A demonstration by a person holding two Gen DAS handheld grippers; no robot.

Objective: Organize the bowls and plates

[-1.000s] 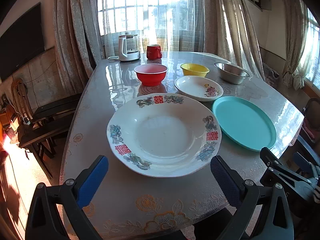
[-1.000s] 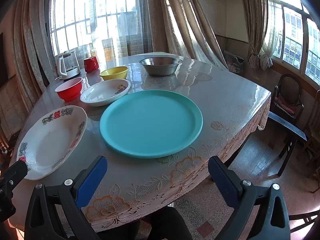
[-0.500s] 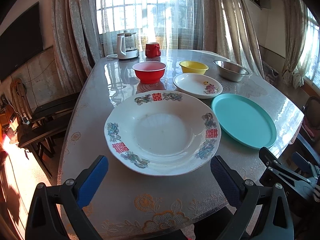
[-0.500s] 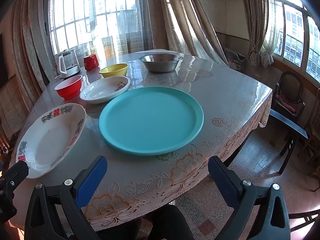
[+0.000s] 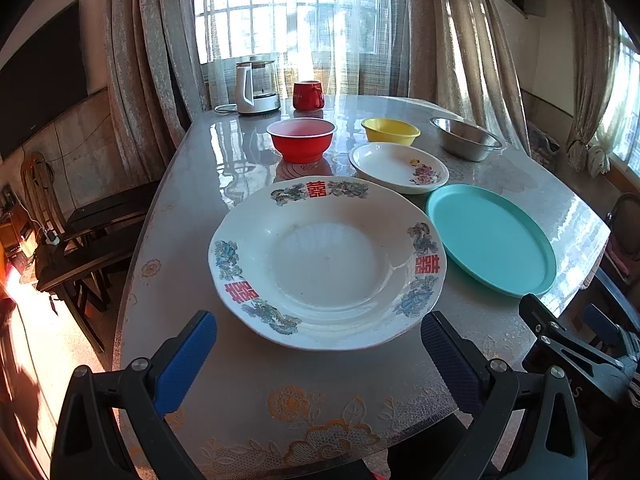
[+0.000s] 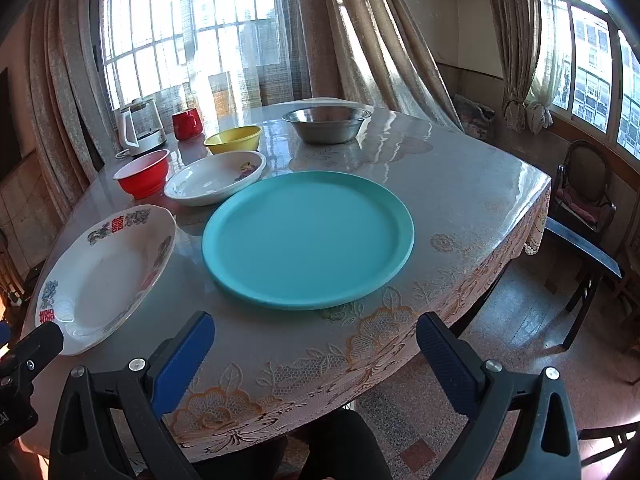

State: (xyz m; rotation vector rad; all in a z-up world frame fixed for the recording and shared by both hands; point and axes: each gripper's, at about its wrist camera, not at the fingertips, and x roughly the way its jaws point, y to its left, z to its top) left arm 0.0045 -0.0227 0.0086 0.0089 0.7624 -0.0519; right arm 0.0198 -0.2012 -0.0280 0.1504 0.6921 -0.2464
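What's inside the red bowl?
The left wrist view shows only a little of the red bowl's inside: a pale pink far wall, nothing poking above the rim. Its near wall hides the bottom, so that part cannot be seen.

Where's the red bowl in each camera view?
Left wrist: red bowl upper centre, beyond the big patterned plate.
Right wrist: red bowl far left, mid-height, left of the small white plate.
Shared landmark: the kettle behind it by the window.
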